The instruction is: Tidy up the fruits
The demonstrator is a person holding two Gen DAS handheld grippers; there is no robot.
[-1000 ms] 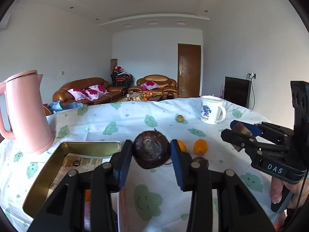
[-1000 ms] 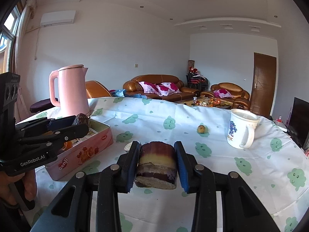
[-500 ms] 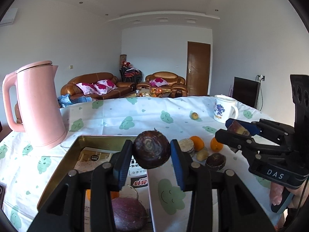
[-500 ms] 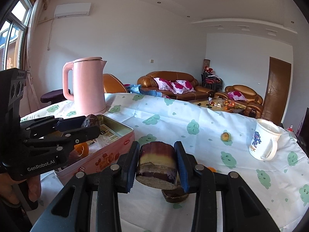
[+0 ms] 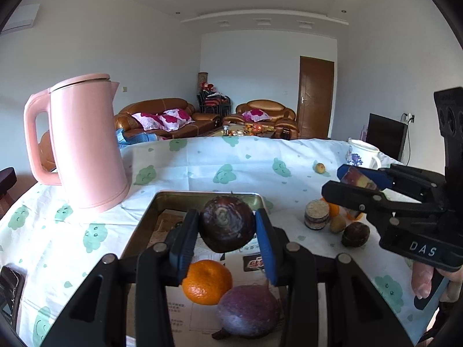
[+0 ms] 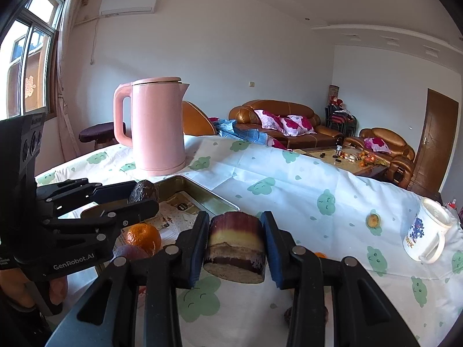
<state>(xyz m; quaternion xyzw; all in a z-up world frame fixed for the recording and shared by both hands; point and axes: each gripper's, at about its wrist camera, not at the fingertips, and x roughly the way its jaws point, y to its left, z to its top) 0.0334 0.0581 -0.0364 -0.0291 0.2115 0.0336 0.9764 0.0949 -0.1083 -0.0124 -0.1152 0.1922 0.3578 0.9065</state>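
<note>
My left gripper (image 5: 227,232) is shut on a round dark brown fruit (image 5: 225,217) and hovers over an open metal tin (image 5: 162,202). An orange (image 5: 207,282) and a purple fruit (image 5: 249,310) lie in the tin. My right gripper (image 6: 234,244) is shut on a short purple-and-yellow cane piece (image 6: 234,257), above the tablecloth just right of the tin (image 6: 202,196). The left gripper (image 6: 144,196) also shows at the left of the right wrist view. On the cloth to the right lie another cane piece (image 5: 317,215), an orange (image 5: 333,207), a small brown fruit (image 5: 337,224) and a dark fruit (image 5: 355,234).
A tall pink kettle (image 5: 86,144) stands behind the tin at the left. A white mug (image 6: 428,238) and a small yellow fruit (image 6: 372,219) sit farther right on the cloth. A hand (image 5: 422,280) grips the right gripper's handle. Sofas and a door lie beyond the table.
Both grippers have moved left with their loads. The left one now hangs over the tin, where the orange and purple fruit have come into view. The kettle looms closer.
</note>
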